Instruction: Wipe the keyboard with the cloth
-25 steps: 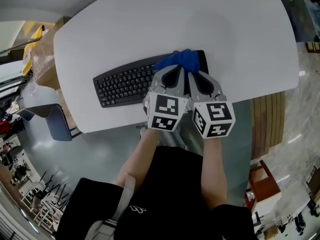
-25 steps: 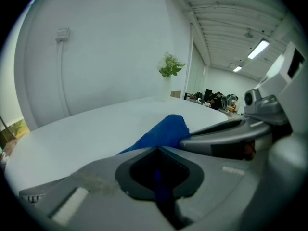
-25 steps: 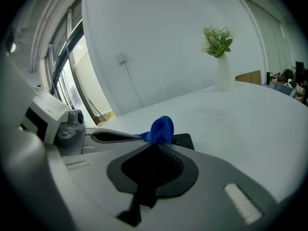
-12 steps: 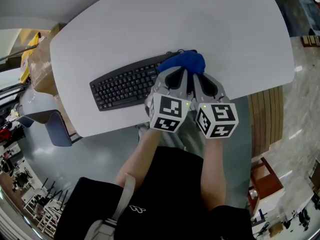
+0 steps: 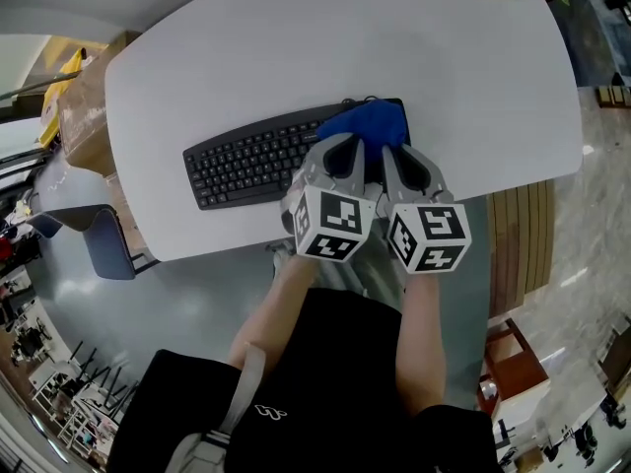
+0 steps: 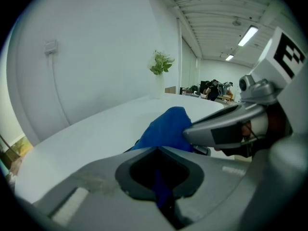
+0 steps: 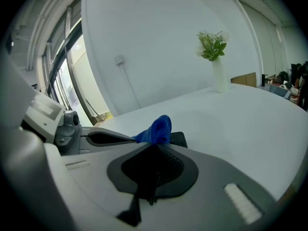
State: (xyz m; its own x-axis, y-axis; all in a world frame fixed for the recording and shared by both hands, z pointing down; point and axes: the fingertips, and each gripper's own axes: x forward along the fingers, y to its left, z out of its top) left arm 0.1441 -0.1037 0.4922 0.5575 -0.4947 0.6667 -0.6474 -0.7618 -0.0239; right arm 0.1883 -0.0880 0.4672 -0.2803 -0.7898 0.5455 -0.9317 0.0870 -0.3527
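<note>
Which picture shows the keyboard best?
The head view: the black plastic keyboard lies almost whole, keys showing, the crumpled blue cloth covering its right end. The right gripper view shows only a dark corner; the left gripper view almost nothing.

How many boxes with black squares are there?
2. One marker cube is on the left tongs, one on the right tongs, side by side near the right end of the black keyboard. None seem hidden.

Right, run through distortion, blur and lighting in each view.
Head view: fisheye bends the white table edges, even light, keyboard sharp. Left gripper view: dark round vignette, ceiling strip light glaring, blue cloth clear. Right gripper view: same vignette, bright windows at left.
</note>
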